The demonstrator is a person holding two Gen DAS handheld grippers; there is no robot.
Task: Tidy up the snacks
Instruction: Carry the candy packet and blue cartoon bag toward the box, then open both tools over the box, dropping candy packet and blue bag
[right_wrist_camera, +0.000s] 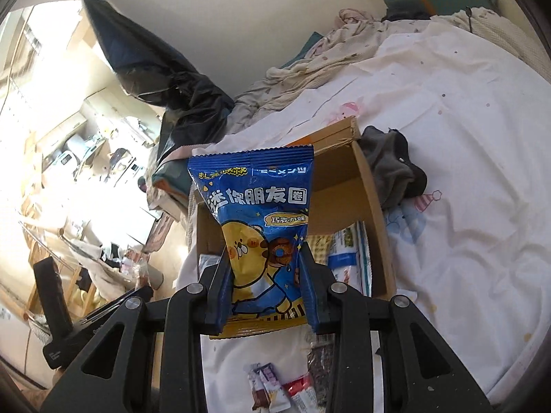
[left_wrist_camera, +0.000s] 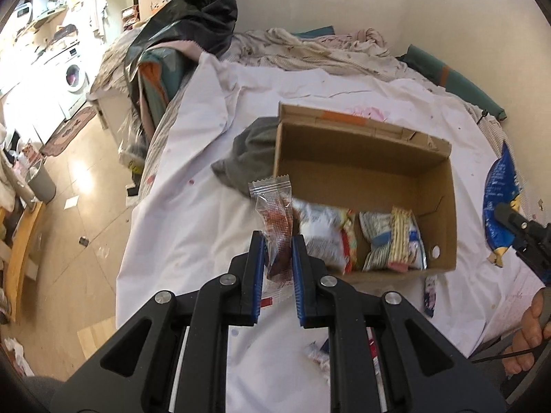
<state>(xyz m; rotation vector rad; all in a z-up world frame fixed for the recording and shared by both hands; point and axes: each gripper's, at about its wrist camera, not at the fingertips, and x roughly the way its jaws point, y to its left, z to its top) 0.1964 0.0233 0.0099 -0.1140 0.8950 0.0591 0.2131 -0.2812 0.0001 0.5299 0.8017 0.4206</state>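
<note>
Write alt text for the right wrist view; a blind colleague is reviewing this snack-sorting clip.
The right gripper holds a blue cartoon-printed snack bag upright between its fingers, in front of an open cardboard box on a white bedsheet. Other snack packets lie in the box.

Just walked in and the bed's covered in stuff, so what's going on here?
A person is sorting snacks into a cardboard box on the bed. The left gripper has its jaws shut on a small clear packet, and the right gripper holds a blue snack bag, both above the box. A few packets already lie inside; others remain on the sheet.
</note>
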